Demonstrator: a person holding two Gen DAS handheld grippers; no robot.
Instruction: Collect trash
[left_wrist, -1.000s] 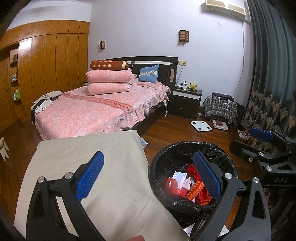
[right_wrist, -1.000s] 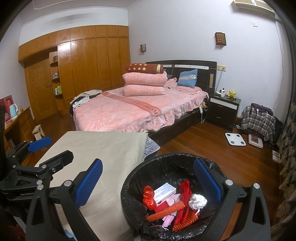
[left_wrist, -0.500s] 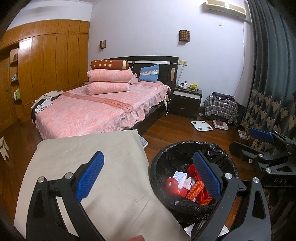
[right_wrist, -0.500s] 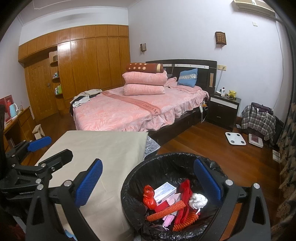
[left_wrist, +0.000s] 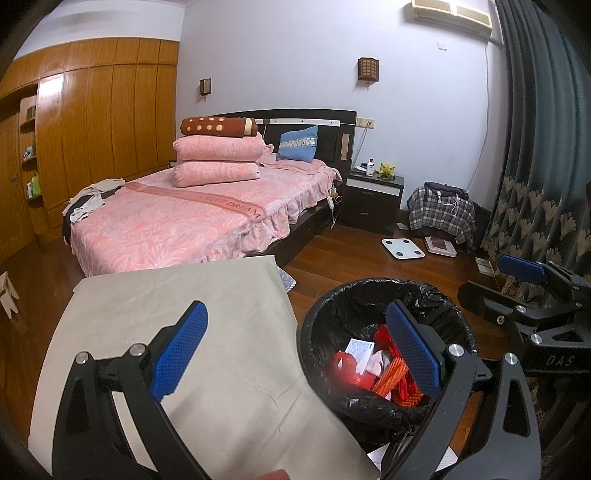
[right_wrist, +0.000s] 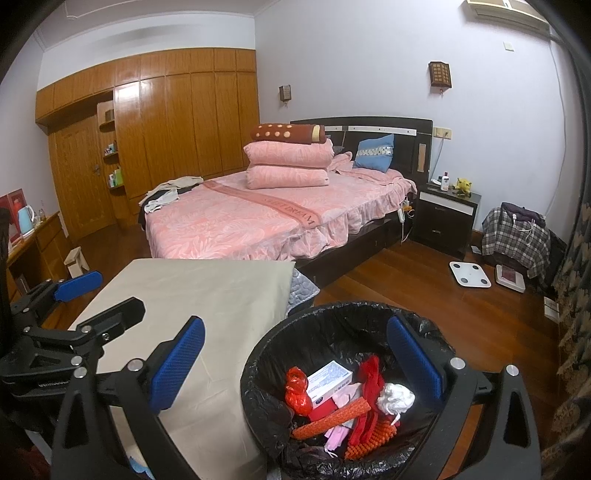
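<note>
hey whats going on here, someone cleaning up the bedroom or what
A person is holding two handheld grippers over a cloth-covered table beside a bin lined with a black bag. Both the left gripper and the right gripper are open and empty. The bin already holds trash: a small white box, red plastic, orange mesh and a white wad. No trash shows on the visible part of the table, so collecting looks about done.

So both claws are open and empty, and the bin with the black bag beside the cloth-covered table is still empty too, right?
Not quite. The bin already holds trash: a small white box, red scraps and orange netting, as the right wrist view shows. The rest stands: both the left claw and right claw are open and empty.
</note>
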